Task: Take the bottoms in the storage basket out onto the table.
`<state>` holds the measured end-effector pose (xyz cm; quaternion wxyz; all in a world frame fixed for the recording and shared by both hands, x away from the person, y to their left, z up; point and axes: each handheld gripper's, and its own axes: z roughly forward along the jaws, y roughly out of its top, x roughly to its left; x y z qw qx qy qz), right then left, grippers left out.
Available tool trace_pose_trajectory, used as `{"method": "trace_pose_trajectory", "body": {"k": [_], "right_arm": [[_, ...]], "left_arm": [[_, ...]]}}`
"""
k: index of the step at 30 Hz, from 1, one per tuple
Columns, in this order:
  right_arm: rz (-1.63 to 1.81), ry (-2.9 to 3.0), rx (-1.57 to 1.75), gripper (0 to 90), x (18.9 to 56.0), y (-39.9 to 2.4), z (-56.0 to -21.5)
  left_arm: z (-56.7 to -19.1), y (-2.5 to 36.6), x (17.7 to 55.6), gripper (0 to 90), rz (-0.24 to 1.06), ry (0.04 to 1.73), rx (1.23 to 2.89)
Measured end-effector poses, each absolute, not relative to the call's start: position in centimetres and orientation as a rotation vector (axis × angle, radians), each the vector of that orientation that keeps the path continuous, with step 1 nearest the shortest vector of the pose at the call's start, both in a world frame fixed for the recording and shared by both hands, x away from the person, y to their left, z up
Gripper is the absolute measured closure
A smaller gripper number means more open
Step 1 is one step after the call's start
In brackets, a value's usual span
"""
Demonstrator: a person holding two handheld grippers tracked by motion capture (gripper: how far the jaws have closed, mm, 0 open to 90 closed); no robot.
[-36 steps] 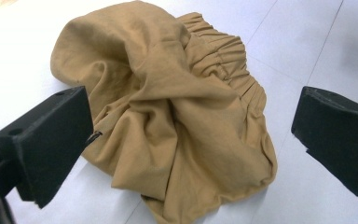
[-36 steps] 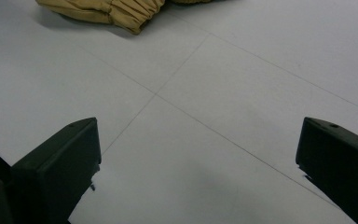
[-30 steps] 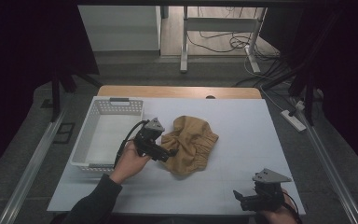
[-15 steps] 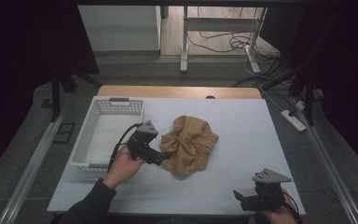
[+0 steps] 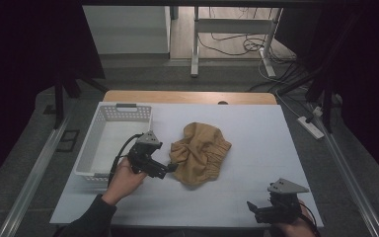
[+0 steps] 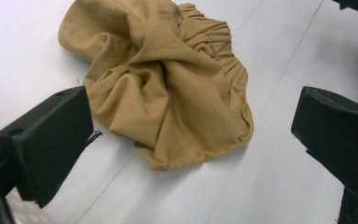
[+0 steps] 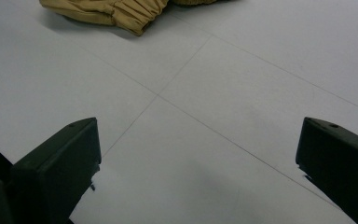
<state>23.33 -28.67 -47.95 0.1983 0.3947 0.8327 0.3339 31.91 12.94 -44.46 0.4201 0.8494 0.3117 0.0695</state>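
Note:
A crumpled tan garment [image 5: 200, 152] with an elastic waistband lies in the middle of the white table [image 5: 256, 123]. My left gripper [image 5: 170, 169] is at the garment's left edge, jaws wide apart. In the left gripper view the tan garment [image 6: 168, 88] lies just ahead of the left gripper [image 6: 193, 144], with nothing between the jaws. My right gripper [image 5: 252, 208] rests open near the table's front right edge. In the right gripper view the right gripper [image 7: 198, 163] stands over bare table and the garment's waistband [image 7: 121, 9] shows at the top.
A white slotted basket [image 5: 91, 150] stands at the table's left side, just behind my left hand. The table's far wooden edge [image 5: 187, 97] is beyond the garment. Cables and a power strip [image 5: 311, 126] lie on the floor to the right.
My left gripper has drawn back toward the front left, away from the garment's middle to its left edge. The right gripper has stayed put.

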Motion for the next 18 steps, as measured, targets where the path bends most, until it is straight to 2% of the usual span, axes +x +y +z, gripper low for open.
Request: {"method": "trace_pose_trajectory", "body": {"k": [18], "right_arm": [[0.926, 2.339, 1.098, 0.6, 23.3, -28.6, -47.9]], "left_arm": [[-44.6, 15.4, 30.2, 0.0, 0.176, 0.825, 2.089]]}}
